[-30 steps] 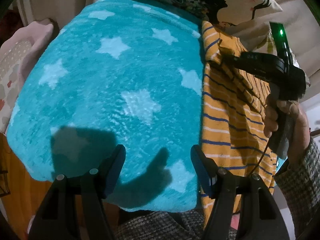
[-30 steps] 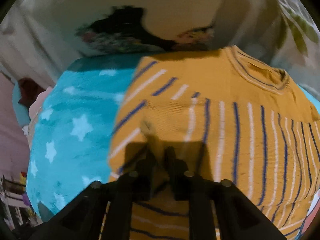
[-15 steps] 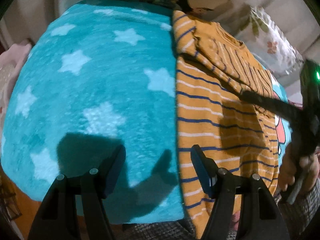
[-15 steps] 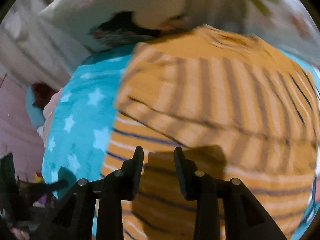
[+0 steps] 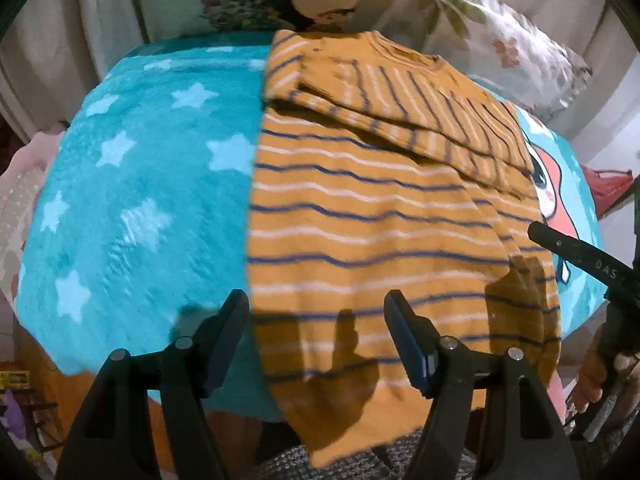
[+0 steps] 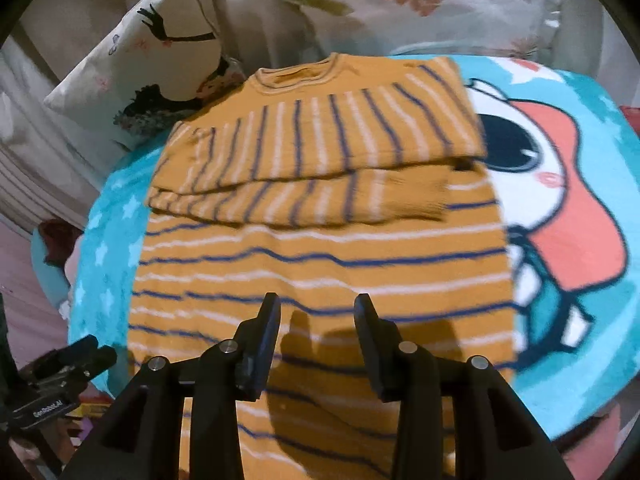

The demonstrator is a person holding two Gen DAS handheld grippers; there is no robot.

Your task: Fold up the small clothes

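Sweater (image 5: 360,240), orange with blue and white stripes, lies flat in the left wrist view on a turquoise star-patterned blanket (image 5: 132,184), taking up the blanket's right half with its hem hanging over the near edge. Both sleeves are folded across the chest, so their stripes run at an angle over the level stripes of the body. The left hand-held gripper (image 5: 316,338) hovers above the sweater's lower left part, its jaws spread wide with nothing between them; one finger hangs over the blanket, the other over the knit. At the right edge the right hand-held gripper (image 5: 584,258) reaches in over the blanket's cartoon print, its jaws not readable from this side. Printed pillows (image 5: 504,36) stand behind the blanket. In the right wrist view the sweater (image 6: 320,248) fills the centre, collar at the far end, the two folded sleeves stacked across the upper body with a cuff ending near the right side. The right hand-held gripper (image 6: 318,334) hangs above the lower body, jaws parted and empty, throwing a shadow on the knit. The blanket (image 6: 580,208) shows a big cartoon eye and a coral shape to the right. The left hand-held gripper (image 6: 80,356) shows low at the left edge, beside the hem. Pillows (image 6: 152,52) lean behind the collar.
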